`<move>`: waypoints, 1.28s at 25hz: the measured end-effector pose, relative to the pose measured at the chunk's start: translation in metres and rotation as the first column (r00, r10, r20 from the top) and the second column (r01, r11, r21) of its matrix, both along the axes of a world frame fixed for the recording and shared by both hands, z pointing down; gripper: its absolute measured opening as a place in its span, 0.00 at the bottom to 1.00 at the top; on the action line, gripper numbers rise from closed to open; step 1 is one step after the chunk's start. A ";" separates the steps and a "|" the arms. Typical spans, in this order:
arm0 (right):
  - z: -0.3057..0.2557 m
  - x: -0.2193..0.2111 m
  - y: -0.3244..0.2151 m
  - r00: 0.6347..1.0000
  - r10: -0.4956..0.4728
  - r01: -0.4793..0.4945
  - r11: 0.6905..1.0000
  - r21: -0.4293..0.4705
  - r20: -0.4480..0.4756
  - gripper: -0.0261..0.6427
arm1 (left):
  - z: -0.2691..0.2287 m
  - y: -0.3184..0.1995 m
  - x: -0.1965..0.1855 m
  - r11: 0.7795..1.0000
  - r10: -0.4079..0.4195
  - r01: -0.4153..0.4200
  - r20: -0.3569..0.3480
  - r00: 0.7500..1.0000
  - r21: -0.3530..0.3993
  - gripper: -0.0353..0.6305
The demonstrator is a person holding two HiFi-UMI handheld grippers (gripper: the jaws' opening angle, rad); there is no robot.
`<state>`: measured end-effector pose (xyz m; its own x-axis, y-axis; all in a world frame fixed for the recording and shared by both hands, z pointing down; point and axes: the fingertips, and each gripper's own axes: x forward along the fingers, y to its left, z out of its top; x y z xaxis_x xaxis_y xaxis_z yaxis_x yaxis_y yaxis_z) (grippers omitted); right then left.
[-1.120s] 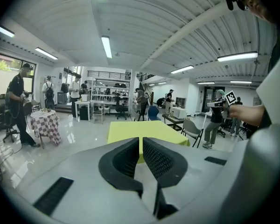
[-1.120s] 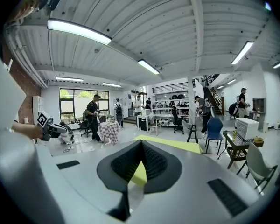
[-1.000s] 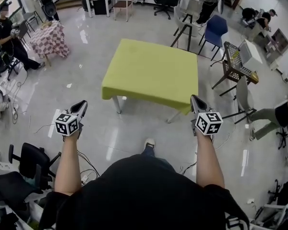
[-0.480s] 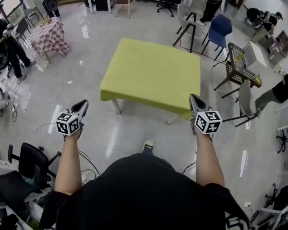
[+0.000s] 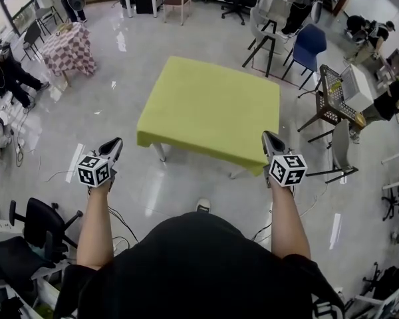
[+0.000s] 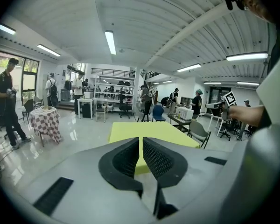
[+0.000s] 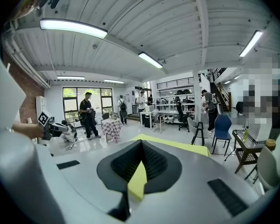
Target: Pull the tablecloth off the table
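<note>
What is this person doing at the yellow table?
A person faces a table covered by a yellow-green tablecloth, holding a gripper in each hand. The left gripper and right gripper are both shut and empty, and neither touches the tablecloth. It lies flat on the table, not yet pulled.

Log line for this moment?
stage: pre-grasp | tablecloth: spread flat, untouched | left gripper: shut, empty | right gripper: shut, empty

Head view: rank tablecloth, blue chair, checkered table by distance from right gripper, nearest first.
1. Tablecloth, directly ahead of the right gripper.
2. Blue chair, farther back, to the right.
3. Checkered table, far left across the floor.
</note>
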<state>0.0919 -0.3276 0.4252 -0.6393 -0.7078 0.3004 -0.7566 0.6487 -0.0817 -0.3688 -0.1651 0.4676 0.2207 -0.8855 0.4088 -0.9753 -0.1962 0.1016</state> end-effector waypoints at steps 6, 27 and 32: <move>0.003 0.006 -0.036 1.000 -0.012 0.012 1.000 -0.014 -0.002 0.06 | 0.000 -0.034 0.006 1.000 -0.014 0.014 -0.006 1.000 -0.001 0.12; 0.016 0.062 -0.174 0.996 -0.029 0.032 0.999 -0.033 0.080 0.06 | -0.003 -0.161 0.060 0.999 -0.017 0.018 0.037 0.999 -0.036 0.12; 0.011 0.084 -0.189 0.996 -0.013 0.014 1.000 -0.014 0.093 0.06 | -0.012 -0.186 0.079 1.000 0.008 -0.007 0.056 0.998 -0.017 0.12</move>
